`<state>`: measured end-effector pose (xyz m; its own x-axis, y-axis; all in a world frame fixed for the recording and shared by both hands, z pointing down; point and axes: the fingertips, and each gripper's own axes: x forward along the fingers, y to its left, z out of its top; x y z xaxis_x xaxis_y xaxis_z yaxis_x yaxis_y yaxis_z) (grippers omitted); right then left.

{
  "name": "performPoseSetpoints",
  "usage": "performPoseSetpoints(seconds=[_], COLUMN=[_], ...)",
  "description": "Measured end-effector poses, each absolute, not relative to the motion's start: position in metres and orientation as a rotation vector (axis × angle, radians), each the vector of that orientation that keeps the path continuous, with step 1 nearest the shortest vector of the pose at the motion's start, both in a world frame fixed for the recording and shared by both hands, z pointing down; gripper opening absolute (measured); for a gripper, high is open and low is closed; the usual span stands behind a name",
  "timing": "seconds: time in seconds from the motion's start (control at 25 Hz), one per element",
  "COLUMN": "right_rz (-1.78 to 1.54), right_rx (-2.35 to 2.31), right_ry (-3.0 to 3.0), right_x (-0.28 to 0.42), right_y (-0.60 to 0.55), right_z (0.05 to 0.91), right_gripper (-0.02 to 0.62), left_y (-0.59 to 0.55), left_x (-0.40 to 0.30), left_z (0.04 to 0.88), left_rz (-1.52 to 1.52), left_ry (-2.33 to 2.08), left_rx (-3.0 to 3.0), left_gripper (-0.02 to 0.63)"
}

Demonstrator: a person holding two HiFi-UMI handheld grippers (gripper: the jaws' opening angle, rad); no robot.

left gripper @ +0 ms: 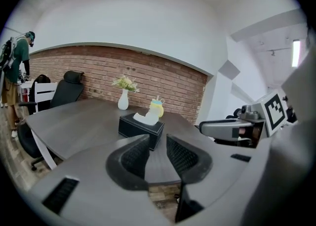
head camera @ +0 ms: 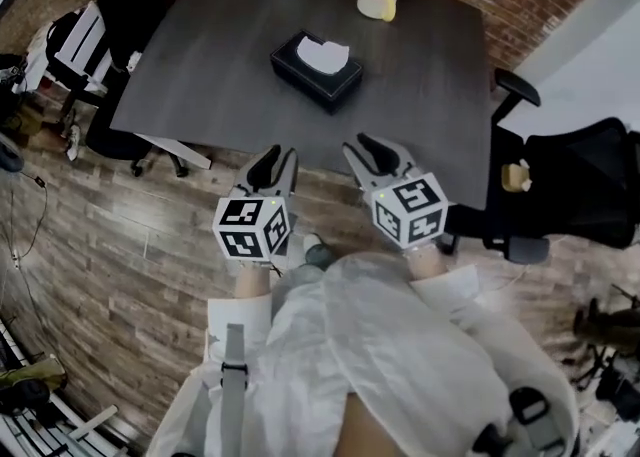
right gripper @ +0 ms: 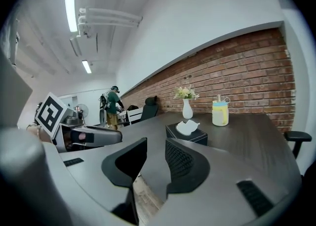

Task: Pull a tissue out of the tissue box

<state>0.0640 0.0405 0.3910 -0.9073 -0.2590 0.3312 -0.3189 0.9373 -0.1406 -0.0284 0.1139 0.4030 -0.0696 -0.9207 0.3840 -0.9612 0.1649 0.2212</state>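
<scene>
Head view looks steeply down; both gripper views face the tissue box (head camera: 332, 85) ahead.

A black rectangular tissue box (head camera: 328, 91), seemingly leather-clad, lies flat and turned at a slant near the middle of the dark grey table (head camera: 200, 55), its lid closed, with a crumpled white tissue (head camera: 322, 53) standing up out of its top opening.
</scene>
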Motion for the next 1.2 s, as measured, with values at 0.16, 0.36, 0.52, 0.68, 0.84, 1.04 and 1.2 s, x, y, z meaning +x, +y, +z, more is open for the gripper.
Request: performPoseSetpoints(seconds=[0.16, 0.36, 0.52, 0.68, 0.84, 1.04, 1.2], right_rz=[0.283, 0.286, 0.303, 0.35, 0.386, 0.382, 0.384], right_rx=[0.506, 0.516, 0.53, 0.545, 0.549, 0.551, 0.619], right_ry=[-2.768, -2.712, -2.673, -2.653, -2.663, -2.688, -2.699], right_x=[0.038, 0.025, 0.021, 0.015, -0.002, -0.026, -0.034], right_y=[0.04, 0.042, 0.036, 0.019, 0.001, -0.035, -0.082], right_z=[0.393, 0.409, 0.419, 0.431, 0.438, 0.436, 0.431], right_gripper=[0.1, 0.1, 0.1, 0.106, 0.109, 0.113, 0.115], left_y=[0.112, 0.111, 0.106, 0.093, 0.081, 0.04, 0.002], left_x=[-0.059, -0.07, -0.073, -0.08, -0.096, -0.118, -0.133], left_z=[0.407, 0.423, 0.439, 0.446, 0.449, 0.438, 0.422], left_rz=[0.14, 0.113, 0.115, 0.134, 0.161, 0.2, 0.238], left_ry=[-1.968, -1.915, -1.859, -1.841, -1.842, -1.847, -1.848], left_rx=[1.819, 1.82, 1.809, 1.804, 1.793, 1.832, 1.891], left_gripper=[0.091, 0.091, 0.091, 0.091, 0.091, 0.091, 0.091])
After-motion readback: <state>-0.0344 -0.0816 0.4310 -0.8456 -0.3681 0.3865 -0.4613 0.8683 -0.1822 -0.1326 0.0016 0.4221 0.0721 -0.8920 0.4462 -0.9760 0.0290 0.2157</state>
